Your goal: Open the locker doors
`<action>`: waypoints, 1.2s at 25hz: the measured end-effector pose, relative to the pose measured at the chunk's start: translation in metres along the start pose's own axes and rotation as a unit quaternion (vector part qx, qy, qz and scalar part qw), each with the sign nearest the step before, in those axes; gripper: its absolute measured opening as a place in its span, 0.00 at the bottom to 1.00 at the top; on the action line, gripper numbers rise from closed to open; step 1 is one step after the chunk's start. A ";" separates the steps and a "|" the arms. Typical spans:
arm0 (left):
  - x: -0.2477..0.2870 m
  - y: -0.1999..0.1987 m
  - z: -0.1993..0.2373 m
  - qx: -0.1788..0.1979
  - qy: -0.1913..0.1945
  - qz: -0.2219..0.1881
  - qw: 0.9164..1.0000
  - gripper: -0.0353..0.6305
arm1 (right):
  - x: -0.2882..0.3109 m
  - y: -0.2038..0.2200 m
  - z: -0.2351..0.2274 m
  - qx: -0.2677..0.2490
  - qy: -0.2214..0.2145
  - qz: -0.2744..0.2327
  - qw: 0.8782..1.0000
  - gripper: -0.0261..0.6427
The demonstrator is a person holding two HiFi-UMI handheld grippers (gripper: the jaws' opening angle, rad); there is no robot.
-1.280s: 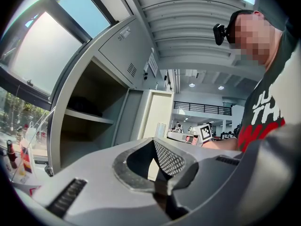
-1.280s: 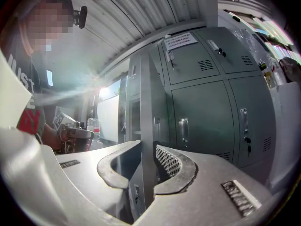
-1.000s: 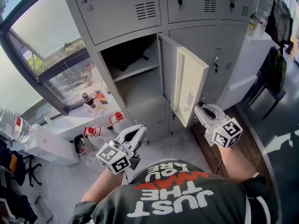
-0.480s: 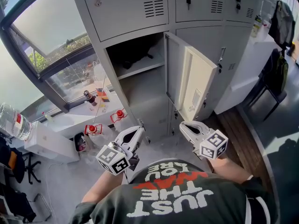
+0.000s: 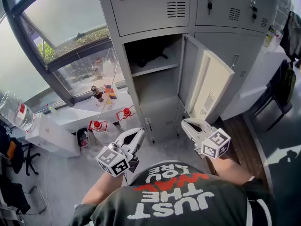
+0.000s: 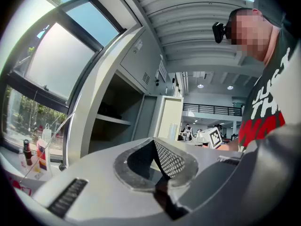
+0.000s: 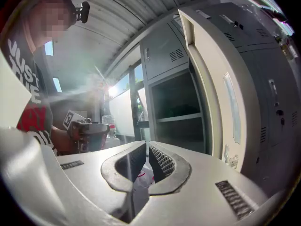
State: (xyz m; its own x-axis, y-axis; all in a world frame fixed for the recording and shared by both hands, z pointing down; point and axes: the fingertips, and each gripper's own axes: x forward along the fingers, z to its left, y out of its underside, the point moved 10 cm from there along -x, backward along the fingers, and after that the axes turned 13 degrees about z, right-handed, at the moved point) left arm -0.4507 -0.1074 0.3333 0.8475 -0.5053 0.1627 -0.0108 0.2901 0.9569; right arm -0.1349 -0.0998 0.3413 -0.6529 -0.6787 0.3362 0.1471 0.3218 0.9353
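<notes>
Faces the grey lockers point(image 5: 155, 13), one locker door point(image 5: 211, 91) at mid-height swung open to the right, baring a shelf point(image 5: 157, 65), with the upper doors point(image 5: 216, 6) shut above it. Holds the left gripper point(image 5: 139, 133) low before the open compartment, jaws closed together on nothing. Carries the right gripper point(image 5: 184, 123) near the open door's lower corner and clear of it, jaws just closing to a thin slit, nothing between them.

Smooth, matt grey painted metal lockers point(image 5: 150, 8); the open door point(image 5: 214, 86) shows a cream painted inside. Glossy window glass point(image 5: 61, 22), dark wood floorboards point(image 5: 242, 140), soft cloth T-shirt point(image 5: 178, 201).
</notes>
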 end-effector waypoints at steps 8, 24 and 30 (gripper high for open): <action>-0.013 0.008 0.006 -0.018 -0.009 -0.003 1.000 0.05 | 0.008 0.003 0.009 -0.008 -0.015 0.020 1.000 0.11; 0.055 0.023 -0.077 -0.018 -0.087 -0.013 0.996 0.05 | -0.036 0.034 -0.052 -0.059 -0.162 0.035 0.984 0.11; 0.165 0.040 -0.155 -0.047 -0.136 -0.052 0.988 0.05 | -0.093 0.062 -0.152 -0.096 -0.215 0.058 0.970 0.11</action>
State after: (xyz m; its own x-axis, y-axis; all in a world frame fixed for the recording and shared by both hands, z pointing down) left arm -0.2292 -0.0535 0.3616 0.6680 -0.7316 0.1362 0.1284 0.2936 0.9473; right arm 0.0474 -0.1171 0.3848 -0.8670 -0.2940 0.4024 0.3476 0.2219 0.9110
